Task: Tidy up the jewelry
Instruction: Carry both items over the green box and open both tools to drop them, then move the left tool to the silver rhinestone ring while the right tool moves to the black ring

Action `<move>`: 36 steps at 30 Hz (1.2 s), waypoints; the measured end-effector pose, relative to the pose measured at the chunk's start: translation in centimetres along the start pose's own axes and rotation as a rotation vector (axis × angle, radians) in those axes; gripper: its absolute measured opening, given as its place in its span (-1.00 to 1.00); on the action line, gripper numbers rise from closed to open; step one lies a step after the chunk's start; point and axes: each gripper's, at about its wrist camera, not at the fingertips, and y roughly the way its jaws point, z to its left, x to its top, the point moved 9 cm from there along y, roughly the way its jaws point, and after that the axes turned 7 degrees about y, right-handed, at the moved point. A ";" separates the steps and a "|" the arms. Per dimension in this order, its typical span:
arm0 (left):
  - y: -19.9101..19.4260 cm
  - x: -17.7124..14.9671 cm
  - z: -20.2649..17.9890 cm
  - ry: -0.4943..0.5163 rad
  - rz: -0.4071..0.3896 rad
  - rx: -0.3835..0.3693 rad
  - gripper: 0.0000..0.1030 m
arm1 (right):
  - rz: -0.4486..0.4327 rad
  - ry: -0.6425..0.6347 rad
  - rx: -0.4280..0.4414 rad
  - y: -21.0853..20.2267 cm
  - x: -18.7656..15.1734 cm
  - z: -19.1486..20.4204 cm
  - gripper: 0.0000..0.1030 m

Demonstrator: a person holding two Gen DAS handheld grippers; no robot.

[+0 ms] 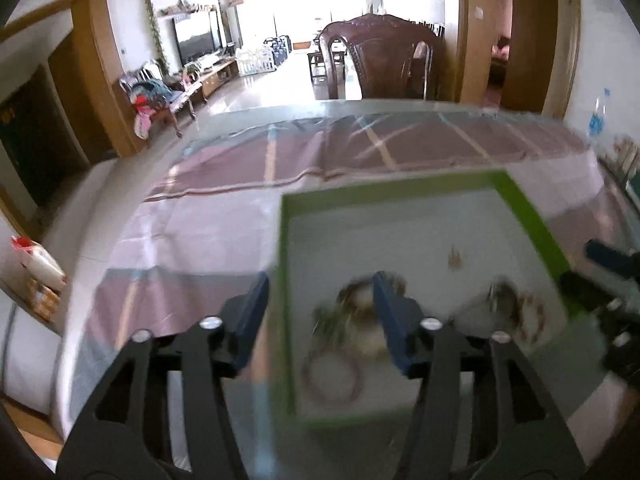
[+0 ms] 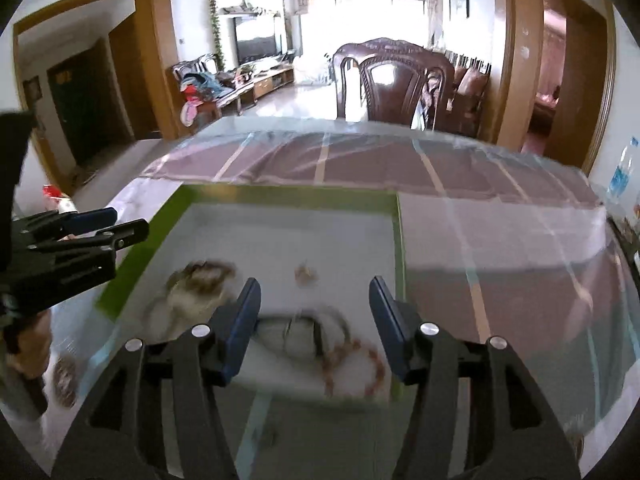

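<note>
A shallow tray with a green rim [image 1: 524, 208] [image 2: 280, 192] and pale floor lies on the table. Blurred jewelry rests in it: a tangled heap of chains and bangles [image 1: 352, 320] [image 2: 200, 280], a thin ring-shaped bangle [image 1: 332, 376], a red-beaded bracelet [image 2: 356, 364] [image 1: 530, 316], a dark band [image 2: 296, 332] and a small earring [image 1: 454, 258] [image 2: 306, 274]. My left gripper [image 1: 320, 292] is open, straddling the tray's left rim, nothing between its pads. My right gripper [image 2: 314, 296] is open above the dark band, holding nothing. Each gripper shows at the other view's edge.
The table [image 1: 200, 232] carries a pink striped cloth under clear plastic. A dark wooden chair [image 2: 396, 80] stands at its far side. A water bottle [image 2: 622, 168] is at the far right. A person's hand [image 2: 24, 344] holds the left gripper's handle.
</note>
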 end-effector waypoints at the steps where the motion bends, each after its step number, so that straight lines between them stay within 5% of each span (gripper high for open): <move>1: -0.9 -1.2 -0.3 0.022 0.002 0.010 0.17 | 0.008 -0.003 0.005 -0.5 -0.7 0.0 0.08; 4: -2.9 -5.0 -1.7 0.061 0.002 -0.015 0.40 | 0.073 -0.054 0.013 -0.9 -4.9 0.5 0.08; 11: -1.9 -11.5 -5.4 0.072 0.106 -0.101 0.32 | 0.226 -0.151 0.028 3.4 -10.7 3.3 -0.08; 15: -1.1 -12.4 -5.9 0.048 0.133 -0.130 0.32 | 0.225 -0.168 -0.018 5.2 -11.1 3.5 -0.09; 19: -0.3 -12.5 -6.2 0.039 0.149 -0.134 0.32 | 0.230 -0.162 -0.003 5.6 -11.6 3.6 -0.56; 27: 0.7 -12.1 -7.0 0.029 0.157 -0.162 0.32 | 0.251 -0.098 -0.042 3.8 -13.3 2.0 -0.58; 31: 1.5 -12.3 -7.4 0.014 0.195 -0.163 -0.10 | 0.246 -0.034 -0.063 3.0 -13.9 0.8 -0.58; 36: 2.2 -12.4 -7.5 0.009 0.203 -0.151 -0.11 | 0.240 0.014 -0.050 2.6 -14.3 0.3 -0.17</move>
